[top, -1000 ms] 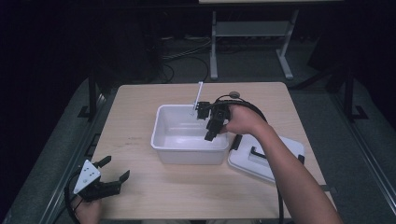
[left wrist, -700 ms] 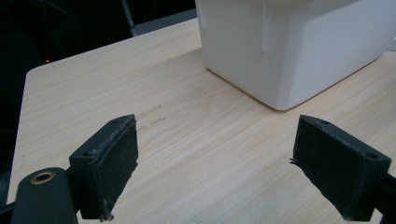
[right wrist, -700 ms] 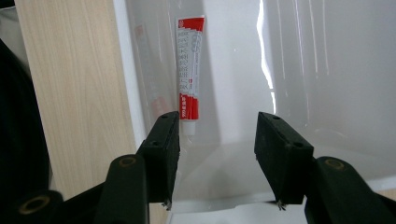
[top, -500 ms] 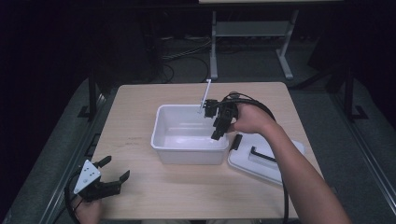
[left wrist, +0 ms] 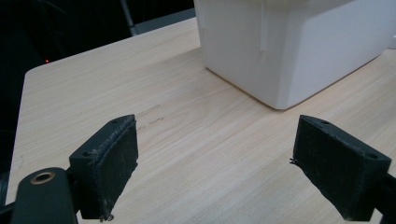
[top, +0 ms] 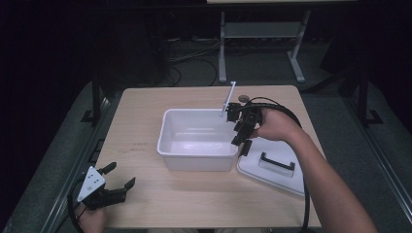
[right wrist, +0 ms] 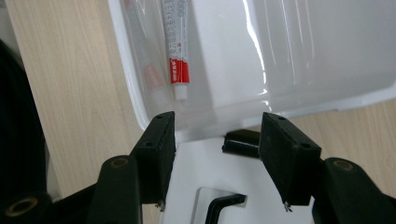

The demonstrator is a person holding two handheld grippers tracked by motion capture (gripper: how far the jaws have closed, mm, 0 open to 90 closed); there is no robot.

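The tube (right wrist: 176, 46) is cut off by the right gripper view's top edge.

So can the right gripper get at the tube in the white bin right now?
Probably yes: the bin is uncovered, its lid lies beside it, and the right gripper hangs open and empty close to the tube.
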